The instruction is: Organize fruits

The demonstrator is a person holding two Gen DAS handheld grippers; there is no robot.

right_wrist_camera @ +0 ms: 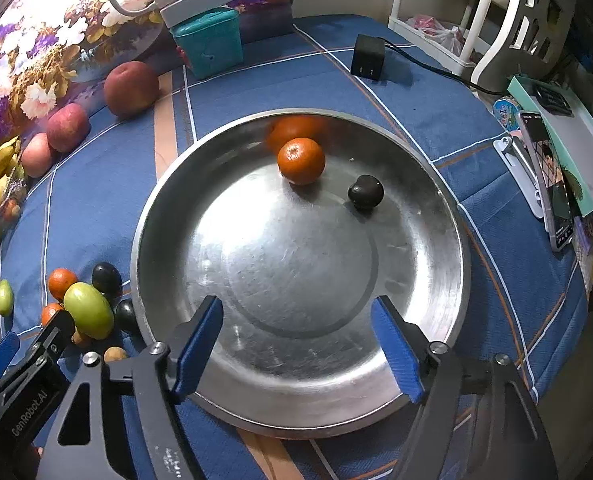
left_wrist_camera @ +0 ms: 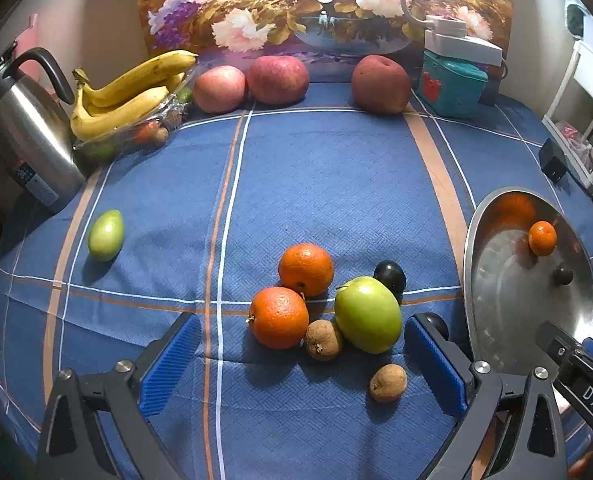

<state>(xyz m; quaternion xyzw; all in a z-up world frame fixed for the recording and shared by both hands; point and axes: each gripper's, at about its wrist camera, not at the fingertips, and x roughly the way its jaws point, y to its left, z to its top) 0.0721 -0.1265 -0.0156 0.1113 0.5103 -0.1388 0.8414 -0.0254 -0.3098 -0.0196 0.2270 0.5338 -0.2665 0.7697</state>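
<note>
In the left wrist view my left gripper (left_wrist_camera: 302,322) is open above a cluster on the blue cloth: two oranges (left_wrist_camera: 305,269) (left_wrist_camera: 279,317), a green apple (left_wrist_camera: 367,314), a dark plum (left_wrist_camera: 390,276) and two small brown fruits (left_wrist_camera: 323,339) (left_wrist_camera: 388,382). Nothing is pressed between its pads. A lone green fruit (left_wrist_camera: 105,235) lies further left. My right gripper (right_wrist_camera: 296,304) stands open and empty over the near part of a steel plate (right_wrist_camera: 144,216). The plate holds a small orange (right_wrist_camera: 301,160) and a dark plum (right_wrist_camera: 365,192) at its far side.
Bananas (left_wrist_camera: 124,96) in a clear tray, three red apples (left_wrist_camera: 278,79) and a teal box (left_wrist_camera: 452,84) line the back edge. A steel kettle (left_wrist_camera: 28,132) stands at the left. A black charger (right_wrist_camera: 368,62) and a phone (right_wrist_camera: 544,176) lie right of the plate.
</note>
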